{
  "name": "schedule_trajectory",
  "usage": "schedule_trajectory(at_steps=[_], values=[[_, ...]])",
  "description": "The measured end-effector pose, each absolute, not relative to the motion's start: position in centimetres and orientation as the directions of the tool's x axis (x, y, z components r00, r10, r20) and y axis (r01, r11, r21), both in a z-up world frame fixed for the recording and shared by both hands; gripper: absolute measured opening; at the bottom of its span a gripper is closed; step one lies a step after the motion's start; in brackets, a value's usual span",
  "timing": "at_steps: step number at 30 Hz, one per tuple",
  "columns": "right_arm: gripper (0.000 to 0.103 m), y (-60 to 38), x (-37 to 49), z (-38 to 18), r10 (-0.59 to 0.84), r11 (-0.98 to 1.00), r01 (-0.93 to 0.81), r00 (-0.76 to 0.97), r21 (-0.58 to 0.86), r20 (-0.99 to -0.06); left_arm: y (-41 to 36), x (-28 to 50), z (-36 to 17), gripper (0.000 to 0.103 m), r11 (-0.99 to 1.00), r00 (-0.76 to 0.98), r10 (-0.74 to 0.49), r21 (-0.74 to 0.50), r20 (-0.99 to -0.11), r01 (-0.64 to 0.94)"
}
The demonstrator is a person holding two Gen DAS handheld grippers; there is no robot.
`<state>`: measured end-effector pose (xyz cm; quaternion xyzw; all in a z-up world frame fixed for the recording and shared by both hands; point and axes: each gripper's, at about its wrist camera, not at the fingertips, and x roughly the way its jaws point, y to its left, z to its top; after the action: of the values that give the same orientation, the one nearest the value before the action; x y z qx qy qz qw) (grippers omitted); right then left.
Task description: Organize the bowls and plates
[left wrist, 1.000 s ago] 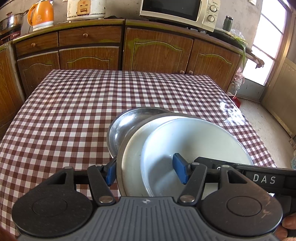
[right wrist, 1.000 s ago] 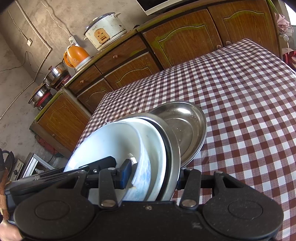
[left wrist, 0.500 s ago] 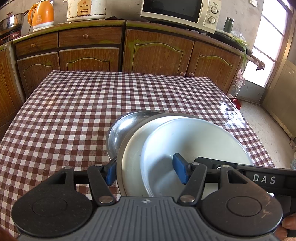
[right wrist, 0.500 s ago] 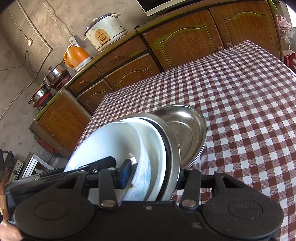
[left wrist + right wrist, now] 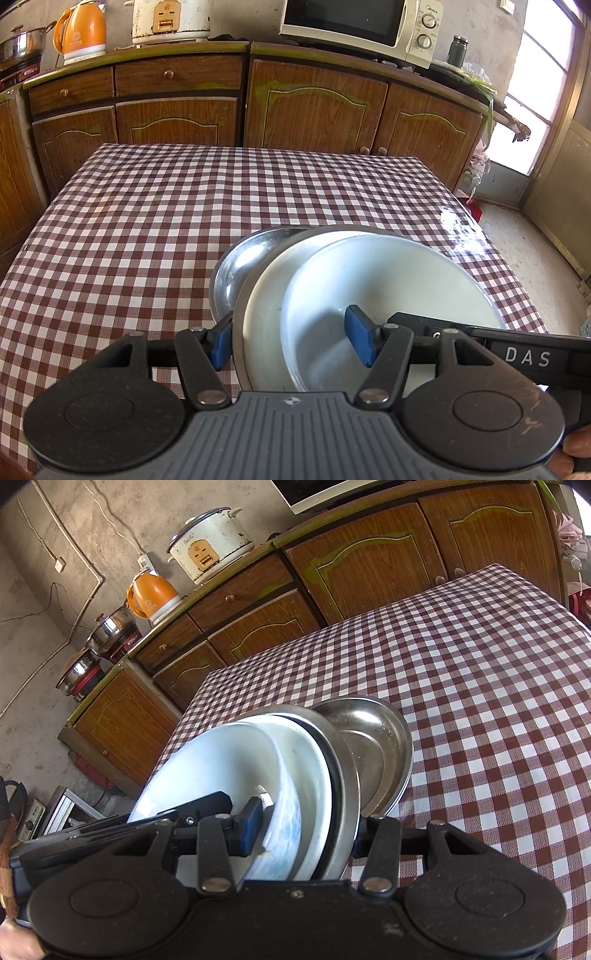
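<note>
Left gripper (image 5: 291,341): jaws part-spread, blue pads pinching the near rims of the nested pair, outer pad against the white plate (image 5: 258,325), inner pad inside the white bowl (image 5: 388,280). Right gripper (image 5: 306,830): same pair clamped from the opposite side, one pad inside the bowl; the far pad is hidden behind the plate's rim. I hold the pair tipped up on edge between both tools. The steel dish (image 5: 373,746) lies flat on the checked tablecloth (image 5: 147,229), just beyond the pair and overlapped by it. I judge the next move is forward and down onto that dish; neither hand is clearly nearer.
</note>
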<state>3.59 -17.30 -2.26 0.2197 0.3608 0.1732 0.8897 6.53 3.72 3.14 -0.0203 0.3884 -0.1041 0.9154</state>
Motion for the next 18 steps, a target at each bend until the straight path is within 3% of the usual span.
schedule_trajectory(at_steps=[18], values=[[0.054,-17.4,5.7,-1.8,0.463,0.845,-0.151,0.687,0.513,-0.560,3.6,7.9,3.2,0.063,0.978,0.678,-0.206,-0.118,-0.706,0.174]])
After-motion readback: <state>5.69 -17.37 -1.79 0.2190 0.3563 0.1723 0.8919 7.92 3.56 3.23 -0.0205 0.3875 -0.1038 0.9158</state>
